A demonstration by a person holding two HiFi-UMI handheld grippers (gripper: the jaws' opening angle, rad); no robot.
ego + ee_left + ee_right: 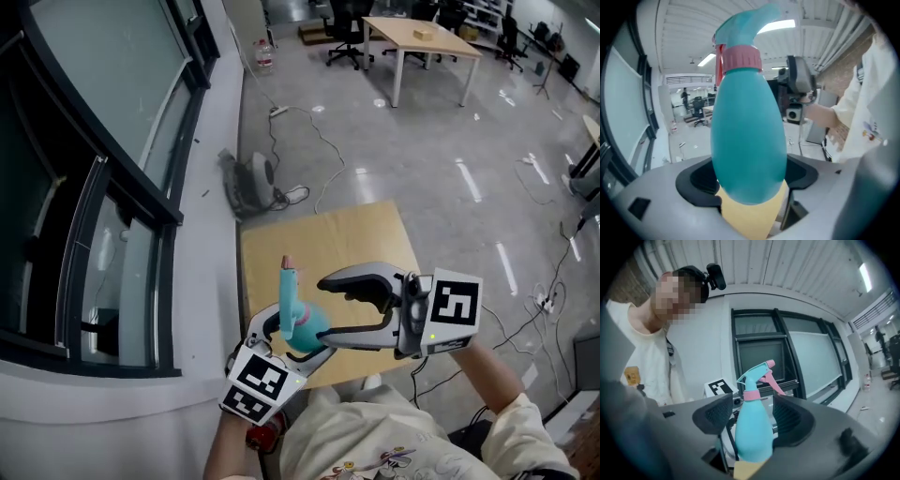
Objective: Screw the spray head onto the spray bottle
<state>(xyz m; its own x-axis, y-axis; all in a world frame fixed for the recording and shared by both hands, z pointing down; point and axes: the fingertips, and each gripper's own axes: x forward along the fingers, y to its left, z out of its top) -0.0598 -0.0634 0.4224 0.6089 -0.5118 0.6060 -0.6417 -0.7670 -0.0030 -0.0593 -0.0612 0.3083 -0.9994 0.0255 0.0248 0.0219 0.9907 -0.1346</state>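
Bottle (pixel 309 328), spray head (pixel 291 279) fitted, clamped in left tongs (pixel 749 182); right tongs (pixel 751 417) gape around it.

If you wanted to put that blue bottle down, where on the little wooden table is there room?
The far half of the wooden table is bare, from its window-side edge across to its right edge. The near edge is crowded: the left gripper holds the spray bottle there, and the right gripper has its open jaws around it.

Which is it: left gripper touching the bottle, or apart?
Touching: in the left gripper view, the left gripper clamps the bottle, a pad on each side.
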